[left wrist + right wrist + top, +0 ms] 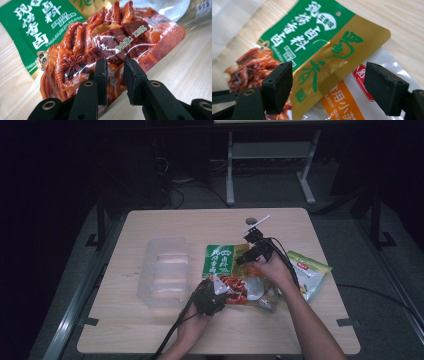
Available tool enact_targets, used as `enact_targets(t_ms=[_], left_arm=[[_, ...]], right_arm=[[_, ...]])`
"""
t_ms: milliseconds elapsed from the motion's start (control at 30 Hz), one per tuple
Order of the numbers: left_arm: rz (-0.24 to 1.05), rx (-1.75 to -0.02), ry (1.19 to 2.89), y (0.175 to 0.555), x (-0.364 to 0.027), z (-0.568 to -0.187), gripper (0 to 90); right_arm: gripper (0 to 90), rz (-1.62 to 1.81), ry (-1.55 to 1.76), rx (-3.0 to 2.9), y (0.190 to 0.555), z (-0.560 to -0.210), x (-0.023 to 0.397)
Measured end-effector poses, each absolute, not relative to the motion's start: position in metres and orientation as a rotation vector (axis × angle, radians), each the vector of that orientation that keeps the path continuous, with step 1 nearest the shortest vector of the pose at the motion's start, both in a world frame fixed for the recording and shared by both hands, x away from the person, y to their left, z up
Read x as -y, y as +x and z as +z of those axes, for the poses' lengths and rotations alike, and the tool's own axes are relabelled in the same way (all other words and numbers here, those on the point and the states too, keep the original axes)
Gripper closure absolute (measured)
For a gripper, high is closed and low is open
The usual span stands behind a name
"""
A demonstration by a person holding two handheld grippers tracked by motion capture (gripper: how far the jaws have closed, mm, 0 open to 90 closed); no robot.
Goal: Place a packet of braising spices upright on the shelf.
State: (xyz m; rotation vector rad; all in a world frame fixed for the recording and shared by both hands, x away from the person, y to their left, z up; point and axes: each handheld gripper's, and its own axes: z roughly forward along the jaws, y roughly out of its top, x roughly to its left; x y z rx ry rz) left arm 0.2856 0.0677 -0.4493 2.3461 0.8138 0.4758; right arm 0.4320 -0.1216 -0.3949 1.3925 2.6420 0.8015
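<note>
A food packet (226, 270) with a green label, a gold band and a picture of red braised meat lies at the table's middle. In the left gripper view its glossy red part (105, 42) runs down between the jaws. My left gripper (219, 290) (115, 61) stands at the packet's near edge, jaws nearly together and pinching it. My right gripper (242, 259) (329, 66) hovers open over the packet's green-gold end (329, 50), with nothing touching its pads. A white packet with an orange band (342, 100) lies partly under the gold end.
A clear plastic container (165, 270) stands left of the packets. A white-and-green packet (307, 270) lies at the right, and more clear wrapping (260, 292) near the right hand. The wooden table (165, 225) ends close behind; metal stand legs (230, 175) rise beyond it.
</note>
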Motion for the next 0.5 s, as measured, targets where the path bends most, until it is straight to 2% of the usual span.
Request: enact_targets(t_ms=[500], left_arm=[[0.477,-0.793,2.380,0.284,-0.064,-0.456,72.3]], right_arm=[[32.9,0.759,1.495,-2.655,0.444,-0.418,0.119]])
